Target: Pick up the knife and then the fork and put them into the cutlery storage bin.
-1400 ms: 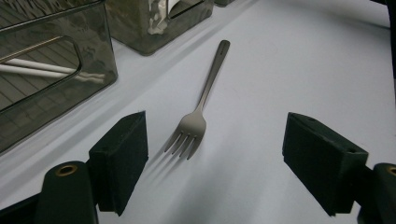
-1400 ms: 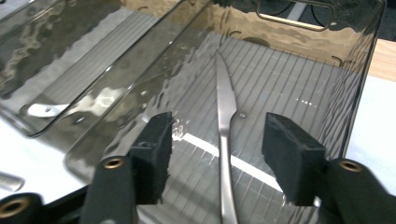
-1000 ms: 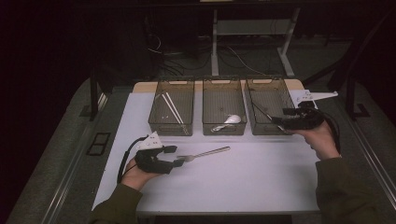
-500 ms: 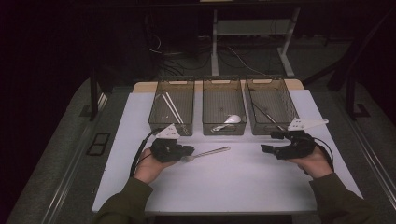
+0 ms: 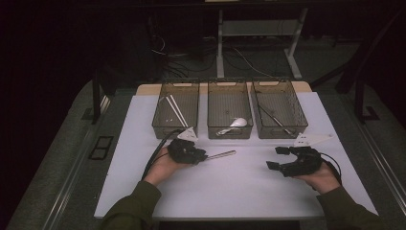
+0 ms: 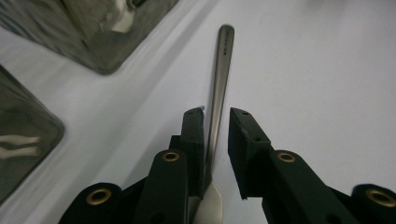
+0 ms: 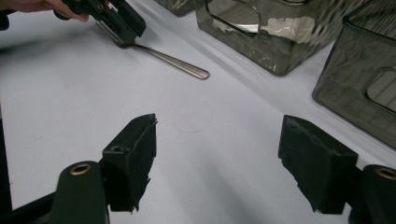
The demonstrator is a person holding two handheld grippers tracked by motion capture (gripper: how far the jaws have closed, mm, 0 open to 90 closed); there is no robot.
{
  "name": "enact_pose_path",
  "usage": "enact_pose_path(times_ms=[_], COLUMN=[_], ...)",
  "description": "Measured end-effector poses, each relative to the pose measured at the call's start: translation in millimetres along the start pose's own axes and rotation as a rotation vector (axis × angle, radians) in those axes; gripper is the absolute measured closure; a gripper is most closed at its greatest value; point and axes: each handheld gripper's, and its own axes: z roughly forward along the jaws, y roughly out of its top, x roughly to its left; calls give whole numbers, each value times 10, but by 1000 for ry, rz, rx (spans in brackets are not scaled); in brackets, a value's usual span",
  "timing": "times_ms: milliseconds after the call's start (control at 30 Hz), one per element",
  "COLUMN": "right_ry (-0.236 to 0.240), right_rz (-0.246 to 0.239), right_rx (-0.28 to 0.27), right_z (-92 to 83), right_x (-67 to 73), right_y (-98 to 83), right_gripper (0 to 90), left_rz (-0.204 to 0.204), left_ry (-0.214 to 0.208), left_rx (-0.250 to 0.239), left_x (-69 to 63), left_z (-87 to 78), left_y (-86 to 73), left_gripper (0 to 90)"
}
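A metal fork (image 5: 221, 154) lies on the white table top (image 5: 230, 191), in front of the middle bin. My left gripper (image 5: 201, 155) is over its tine end. In the left gripper view the fork's handle (image 6: 222, 70) runs between the jaws of my left gripper (image 6: 217, 114). One pad lies against the handle and a gap shows at the other. These jaws have just been opening. My right gripper (image 5: 276, 158) hovers low over bare table at the right, wide open. Nothing is between the jaws of my right gripper (image 7: 219, 140). That view shows the fork (image 7: 173, 59) and the left gripper (image 7: 123, 23) farther off.
Three smoked clear bins stand in a row at the back. The left bin (image 5: 163, 129) holds white sticks, the middle bin (image 5: 230, 134) a white spoon (image 5: 238, 123), the right bin (image 5: 280, 134) thin metal utensils. Beyond the table edge are cables and desk legs.
My left gripper has moved right and away from me along the fork. My right hand has come down from the right bin to low over the table. The fork lies where it was.
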Motion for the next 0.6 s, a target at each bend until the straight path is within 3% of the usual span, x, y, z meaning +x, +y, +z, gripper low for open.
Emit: enact_pose_path(times_ms=[33, 200, 400, 600], right_ry=[0, -1, -1, -3], right_rz=[-1, 0, -2, -3], right_rx=[0, -2, -1, -2], right_z=[1, -3, -2, -11], right_x=[0, -1, -4, 0], right_y=[1, 1, 1, 3], right_gripper=[276, 276, 276, 276], left_rz=[20, 11, 39, 66], left_ry=[3, -3, -17, -21], left_rx=[9, 15, 35, 18], left_x=[13, 22, 20, 32], left_z=[13, 58, 117, 122], left_y=[3, 0, -8, -24], left_gripper=[745, 749, 782, 831])
